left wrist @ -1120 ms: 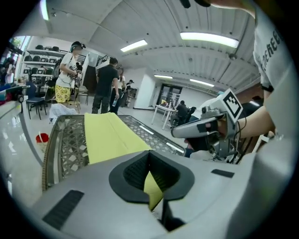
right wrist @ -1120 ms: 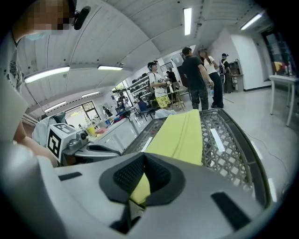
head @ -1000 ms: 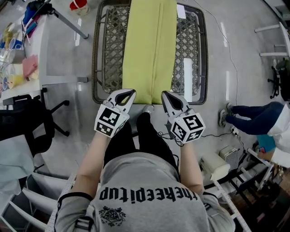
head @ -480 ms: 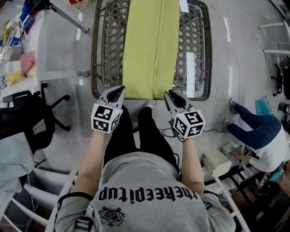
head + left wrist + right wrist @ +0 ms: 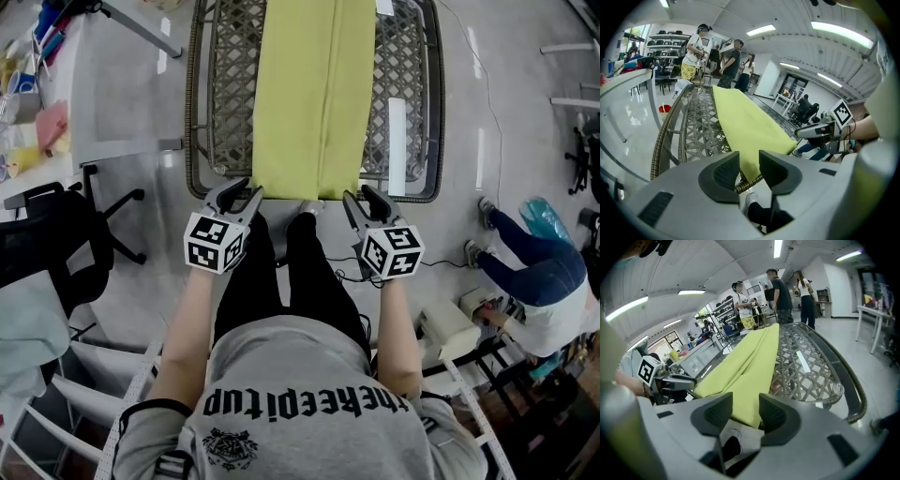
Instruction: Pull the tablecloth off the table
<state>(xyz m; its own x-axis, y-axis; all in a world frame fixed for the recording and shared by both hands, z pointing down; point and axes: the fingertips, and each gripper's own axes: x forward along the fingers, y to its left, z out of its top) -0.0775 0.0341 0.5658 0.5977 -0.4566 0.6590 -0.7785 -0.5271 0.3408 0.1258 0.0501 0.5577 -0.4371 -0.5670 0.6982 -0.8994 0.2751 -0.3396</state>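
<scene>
The tablecloth (image 5: 309, 94) is a long, narrow band of smooth yellow-green fabric with one soft crease along its length. It lies along the middle of the table (image 5: 225, 103), and its near edge hangs a little over the near end. The table is a rounded rectangle of open woven wicker lattice, grey-brown, closed by a thick braided rim (image 5: 191, 112).

The left gripper (image 5: 242, 194) stands at the near left corner of the cloth and the right gripper (image 5: 361, 199) at the near right corner. Both have light grey shells and dark ribbed pads. The jaws of each have just been opening and now stand wide apart. In the left gripper view the hanging corner of the tablecloth (image 5: 745, 126) shows in the gap of the left gripper (image 5: 749, 161), but the pads do not press on it. In the right gripper view it is the same: the cloth (image 5: 750, 366) lies between the spread pads of the right gripper (image 5: 745, 404), not pinched.

Around the table is a glossy grey floor (image 5: 141, 281).
</scene>
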